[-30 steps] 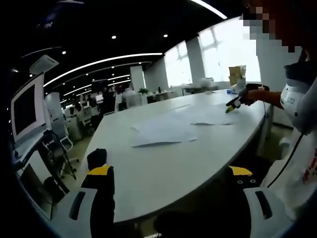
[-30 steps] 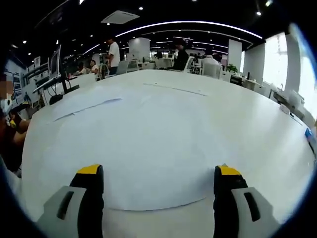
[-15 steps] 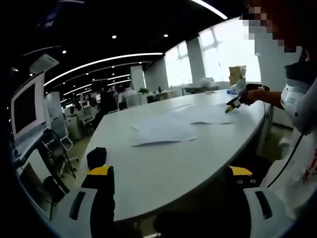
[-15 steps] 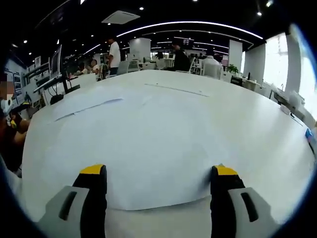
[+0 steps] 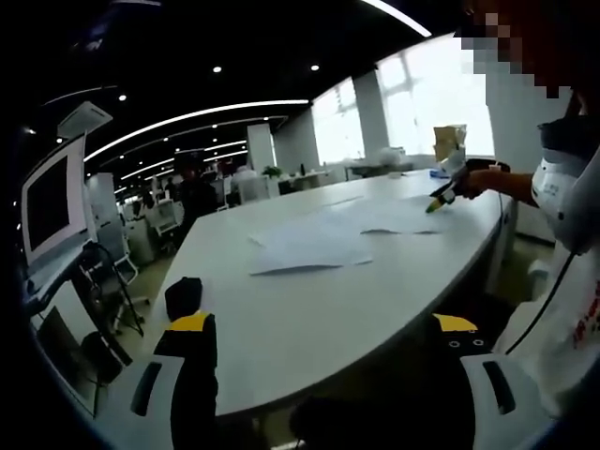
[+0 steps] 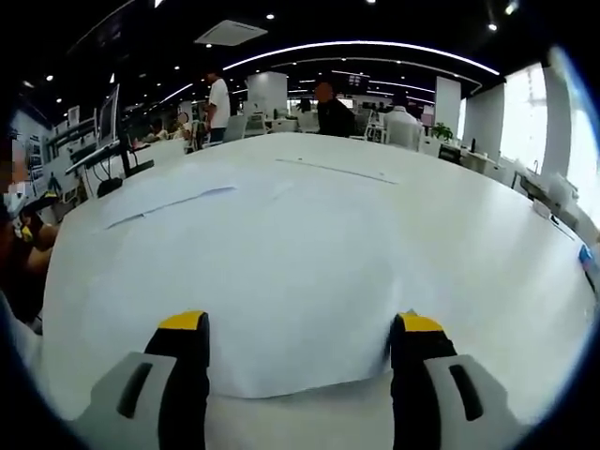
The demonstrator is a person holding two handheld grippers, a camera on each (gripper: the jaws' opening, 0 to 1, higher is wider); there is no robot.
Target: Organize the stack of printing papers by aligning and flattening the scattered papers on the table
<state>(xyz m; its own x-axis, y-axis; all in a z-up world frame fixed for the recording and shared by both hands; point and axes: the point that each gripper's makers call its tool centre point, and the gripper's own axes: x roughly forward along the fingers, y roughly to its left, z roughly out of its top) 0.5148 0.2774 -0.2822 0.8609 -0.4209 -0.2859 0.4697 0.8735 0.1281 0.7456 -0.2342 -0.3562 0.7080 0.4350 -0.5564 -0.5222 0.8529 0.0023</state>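
Right gripper jaws slightly narrower than before, open over papers; left gripper open.

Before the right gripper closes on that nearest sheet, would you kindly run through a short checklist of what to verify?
1. Right gripper open: ok.
2. Nearest sheet's edge lies between its jaws: ok.
3. Sheet lies flat on the table: ok.
4. Scattered papers aligned: not ok, they lie apart at different angles.
5. Left gripper open, held back from the table edge: ok.
6. One sheet or several at the jaws: cannot tell.
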